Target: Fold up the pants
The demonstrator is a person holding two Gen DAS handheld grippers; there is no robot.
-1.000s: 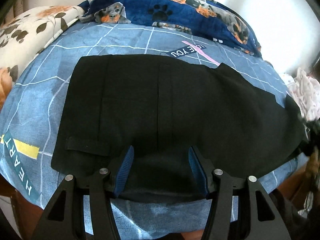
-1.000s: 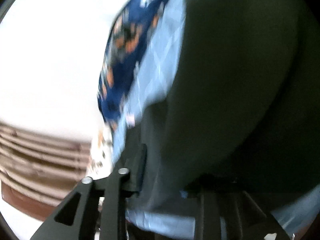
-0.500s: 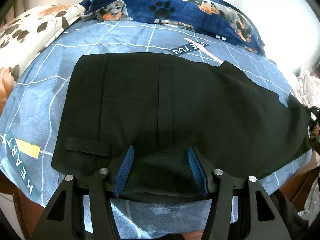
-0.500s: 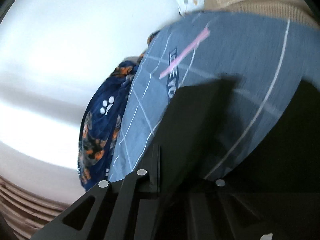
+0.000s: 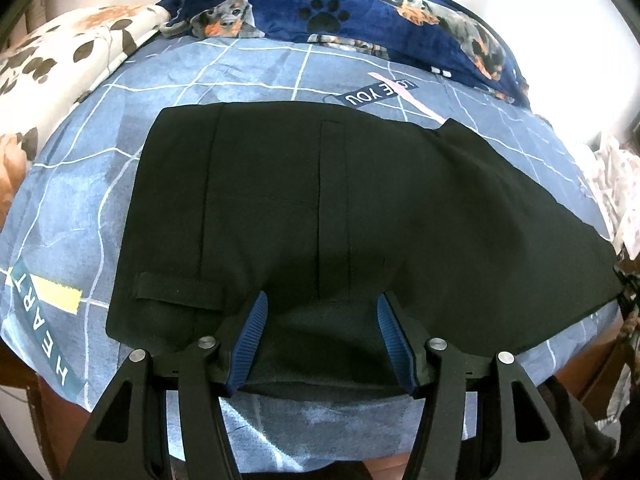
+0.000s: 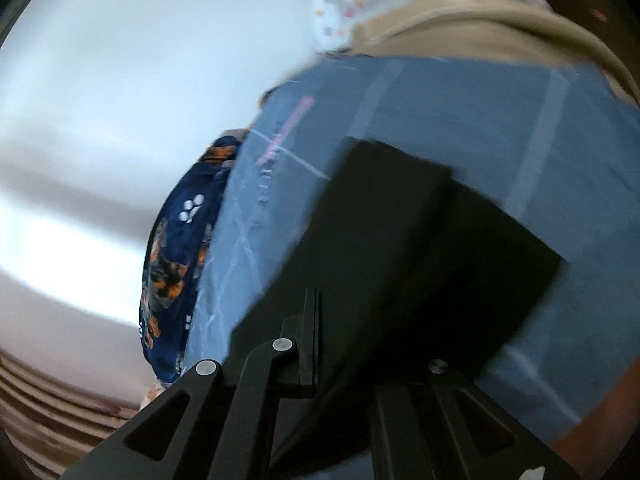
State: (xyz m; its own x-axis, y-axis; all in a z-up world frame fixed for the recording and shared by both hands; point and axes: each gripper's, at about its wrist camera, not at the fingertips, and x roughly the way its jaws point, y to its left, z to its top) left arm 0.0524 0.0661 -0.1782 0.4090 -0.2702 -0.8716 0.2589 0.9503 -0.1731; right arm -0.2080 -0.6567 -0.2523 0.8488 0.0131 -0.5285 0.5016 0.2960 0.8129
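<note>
Black pants (image 5: 340,216) lie flat across a blue checked bedsheet (image 5: 80,208), waistband at the left, legs running right. My left gripper (image 5: 320,316) is open, its blue-padded fingers (image 5: 252,340) spread over the near edge of the pants, holding nothing. In the blurred right wrist view, the pants (image 6: 400,248) fill the lower middle over the sheet (image 6: 460,112). My right gripper (image 6: 360,320) sits at the pants' edge; the fabric hides its right finger, so I cannot tell whether it grips.
A dark blue dog-print blanket (image 5: 360,8) lies along the far side of the bed. A floral pillow (image 5: 60,56) is at the far left. Pale patterned cloth (image 5: 616,184) is piled at the right. The bed's near edge drops off below my left gripper.
The right wrist view has swung and moved out along the pants toward the leg end. The left gripper stays open in place over the near edge of the pants.
</note>
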